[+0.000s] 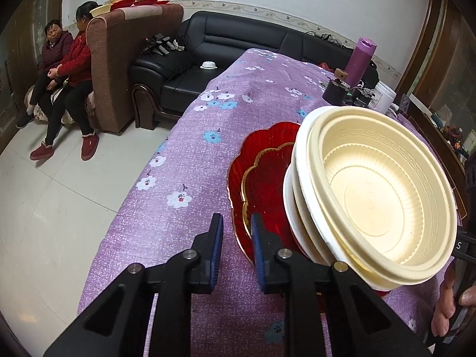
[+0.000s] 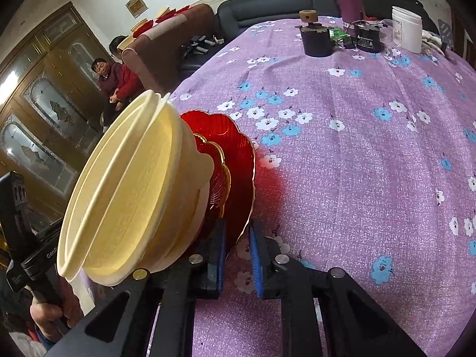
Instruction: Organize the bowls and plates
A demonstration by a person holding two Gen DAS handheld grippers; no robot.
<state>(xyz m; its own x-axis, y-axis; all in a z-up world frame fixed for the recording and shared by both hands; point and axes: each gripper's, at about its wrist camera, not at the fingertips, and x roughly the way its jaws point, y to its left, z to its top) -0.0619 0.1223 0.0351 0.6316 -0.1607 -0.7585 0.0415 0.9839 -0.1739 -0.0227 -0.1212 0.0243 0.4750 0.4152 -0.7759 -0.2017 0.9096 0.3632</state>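
Left wrist view: the left tool (image 1: 237,229) pinches the rim of the red plates (image 1: 261,184) carrying cream bowls (image 1: 377,196) above the purple-clothed counter (image 1: 190,136).

Right wrist view: the right tool (image 2: 236,238) grips the plates' opposite rim.

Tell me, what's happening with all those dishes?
A person is tidying dishes with two hand-held grippers. The left gripper and the right gripper both pinch the rim of the large red scalloped glass plate from opposite sides. On it sit a smaller gold-rimmed red plate and nested cream plastic bowls, over the purple flowered tablecloth.
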